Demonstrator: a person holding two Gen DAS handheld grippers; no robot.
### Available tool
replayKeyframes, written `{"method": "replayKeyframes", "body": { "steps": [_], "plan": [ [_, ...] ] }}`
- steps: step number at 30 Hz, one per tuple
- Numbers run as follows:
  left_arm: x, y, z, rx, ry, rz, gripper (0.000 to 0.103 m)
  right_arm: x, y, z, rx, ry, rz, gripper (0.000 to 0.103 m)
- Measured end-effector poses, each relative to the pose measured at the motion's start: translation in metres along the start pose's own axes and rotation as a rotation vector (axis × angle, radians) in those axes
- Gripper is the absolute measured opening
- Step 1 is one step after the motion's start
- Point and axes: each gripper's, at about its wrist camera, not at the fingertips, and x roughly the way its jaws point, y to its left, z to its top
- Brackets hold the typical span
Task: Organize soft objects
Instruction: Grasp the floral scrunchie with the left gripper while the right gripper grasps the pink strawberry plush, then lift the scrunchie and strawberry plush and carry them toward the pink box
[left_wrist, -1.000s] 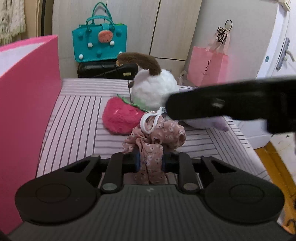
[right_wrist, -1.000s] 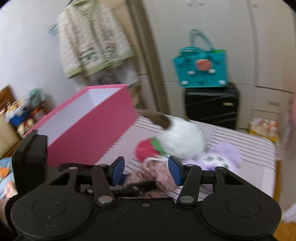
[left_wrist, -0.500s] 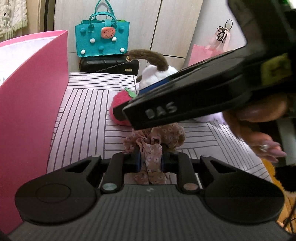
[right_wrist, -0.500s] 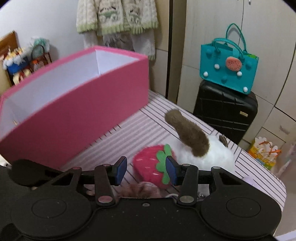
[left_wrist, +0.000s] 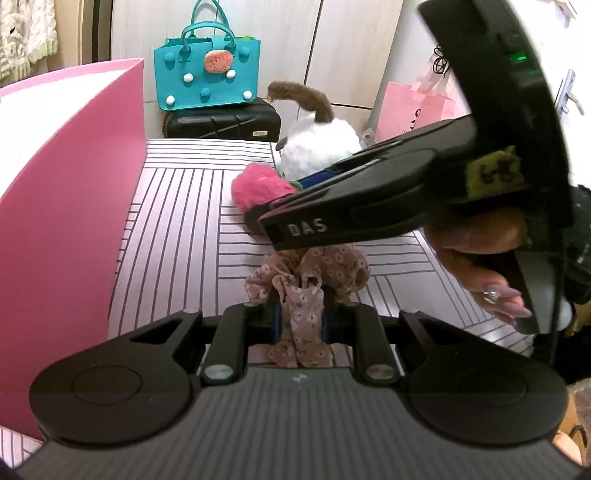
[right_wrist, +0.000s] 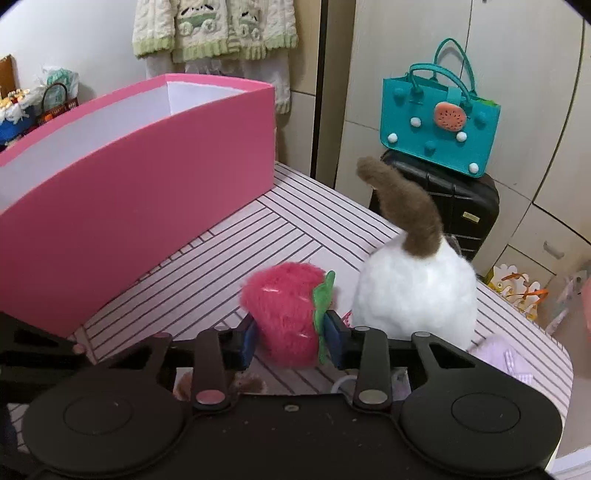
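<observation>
My left gripper (left_wrist: 299, 319) is shut on a pink floral cloth (left_wrist: 308, 280) and holds it over the striped table. My right gripper (right_wrist: 291, 336) has its blue pads on both sides of a pink plush strawberry (right_wrist: 286, 314), which also shows in the left wrist view (left_wrist: 258, 186). The jaws stand close against the plush, which still rests on the table. A white plush with a brown tail (right_wrist: 413, 291) stands just right of the strawberry. A tall pink box (right_wrist: 129, 184) with a white inside stands on the left.
The striped pink table (right_wrist: 258, 236) ends at a rounded edge on the right. A lilac soft item (right_wrist: 498, 356) lies by the white plush. A teal bag (right_wrist: 439, 122) sits on a black suitcase (right_wrist: 461, 206) behind the table. A pink paper bag (left_wrist: 413, 110) hangs at the back right.
My right gripper has moved forward and down over the left one and closed in around the strawberry. My left gripper has stayed shut on the floral cloth.
</observation>
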Motion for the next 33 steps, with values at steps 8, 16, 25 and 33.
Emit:
{"method": "replayKeyframes", "body": {
  "steps": [8, 16, 25, 33],
  "plan": [
    [-0.003, 0.001, 0.004, 0.009, 0.019, 0.007, 0.018, -0.031, 0.003, -0.008, 0.036, -0.051, 0.008, 0.041],
    [-0.013, 0.002, 0.008, 0.020, 0.066, -0.017, 0.018, -0.055, 0.001, -0.024, 0.096, -0.071, 0.013, 0.041],
    [-0.023, 0.002, 0.008, 0.054, 0.138, -0.033, 0.018, -0.068, -0.002, -0.052, 0.154, -0.006, -0.004, 0.041],
    [-0.043, 0.003, 0.011, 0.104, 0.159, -0.039, 0.018, -0.085, 0.006, -0.075, 0.195, 0.033, -0.006, 0.041]
  ]
}}
